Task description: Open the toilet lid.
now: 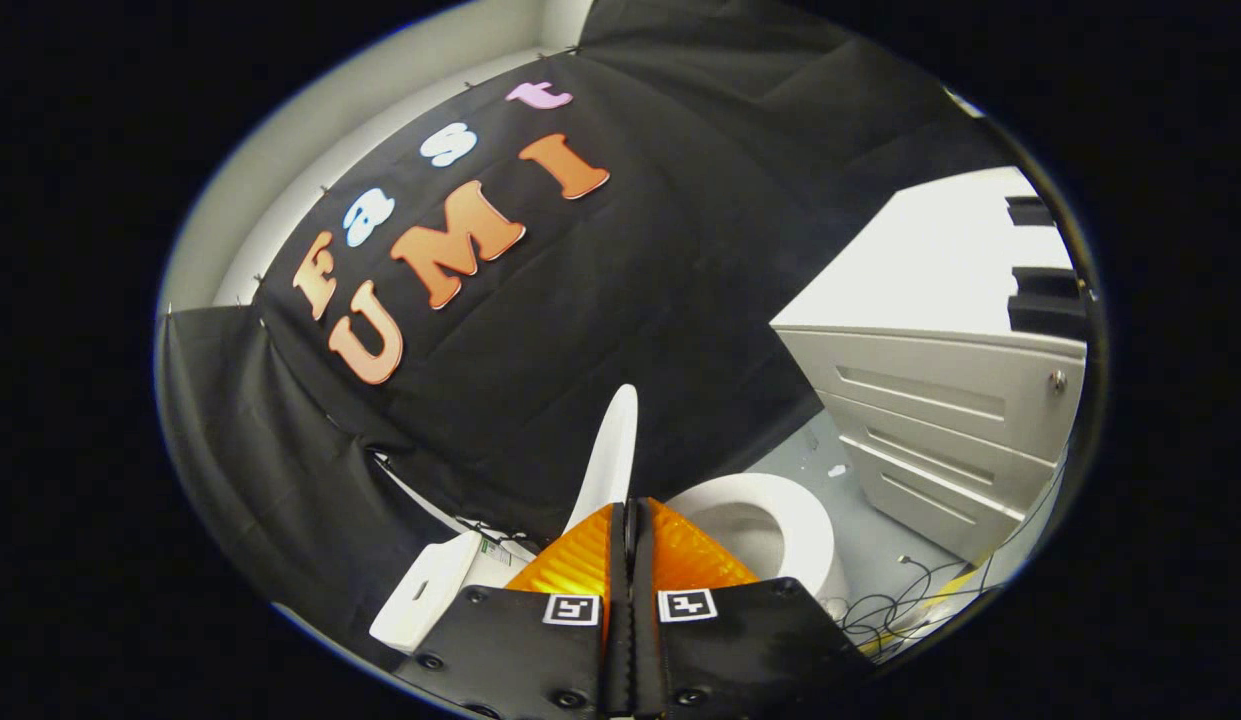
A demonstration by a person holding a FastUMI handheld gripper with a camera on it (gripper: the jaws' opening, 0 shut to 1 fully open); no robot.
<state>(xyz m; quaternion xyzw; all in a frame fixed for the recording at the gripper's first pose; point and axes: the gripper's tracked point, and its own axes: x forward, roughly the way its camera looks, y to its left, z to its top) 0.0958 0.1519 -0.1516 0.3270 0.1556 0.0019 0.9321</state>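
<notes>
Fingers (580, 560) pressed together, gripper (630, 515) clenched on nothing visible; thin white plastic toilet lid (612, 455) upright just ahead, round white bowl (780, 525) open w/ inside dim, base cut off.

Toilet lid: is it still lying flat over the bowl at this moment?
No. The toilet lid stands raised, nearly upright, just beyond the gripper, whose fingers are closed together, and the seat lies uncovered.

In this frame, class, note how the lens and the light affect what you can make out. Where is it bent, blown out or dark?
Gripper view: fisheye bends the drawer cabinet edges; its top is blown out; the raised toilet lid and bowl stay sharp; the shut gripper looms large.
</notes>
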